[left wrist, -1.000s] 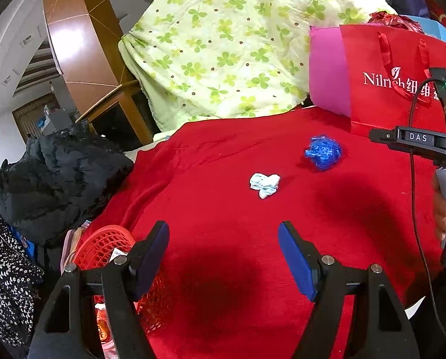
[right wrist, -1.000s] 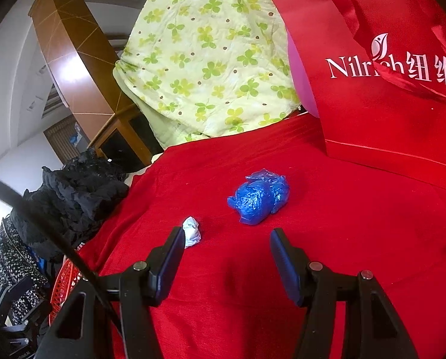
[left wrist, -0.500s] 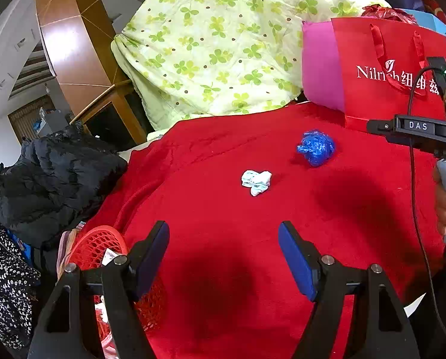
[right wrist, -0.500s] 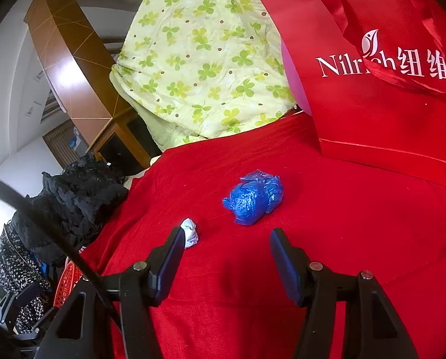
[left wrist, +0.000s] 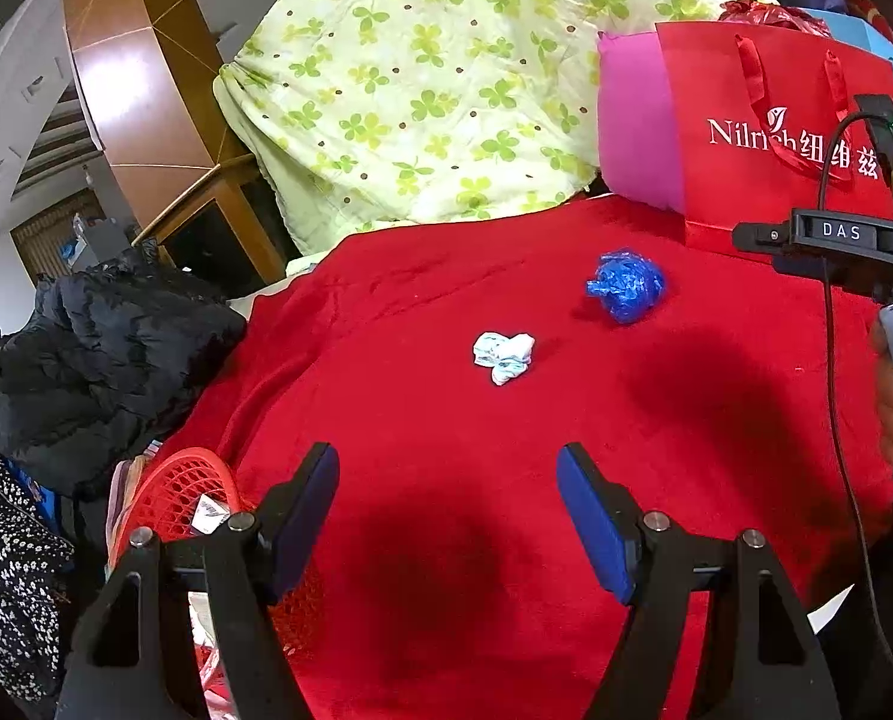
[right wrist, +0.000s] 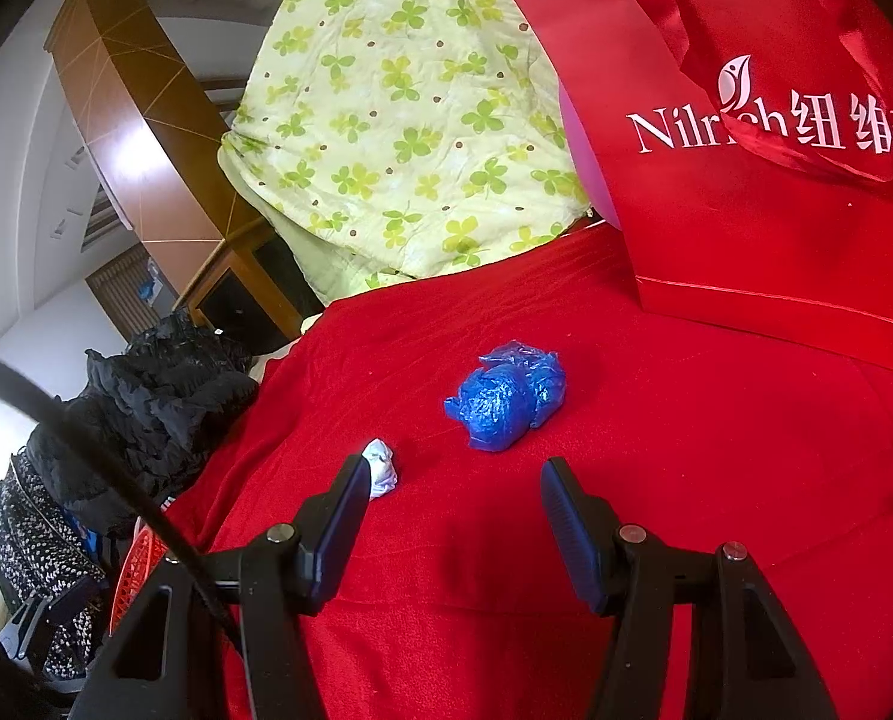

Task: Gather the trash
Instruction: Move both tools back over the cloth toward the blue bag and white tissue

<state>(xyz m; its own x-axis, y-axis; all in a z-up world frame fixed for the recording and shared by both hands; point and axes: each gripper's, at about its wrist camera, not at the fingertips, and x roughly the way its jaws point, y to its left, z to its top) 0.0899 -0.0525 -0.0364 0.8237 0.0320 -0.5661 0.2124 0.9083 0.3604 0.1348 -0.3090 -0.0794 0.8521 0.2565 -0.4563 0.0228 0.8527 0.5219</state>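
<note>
Both sets of fingers wide and empty; I'd ease the right gripper [right wrist: 449,516] forward over the crumpled blue plastic wad [right wrist: 506,399] at frame centre on the red cloth [right wrist: 686,450], straddling before closing.

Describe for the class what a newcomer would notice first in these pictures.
A crumpled blue plastic wad lies mid-cloth on the red blanket, just ahead of the open right gripper. A small white tissue sits to its left, and a red gift bag stands behind.
</note>
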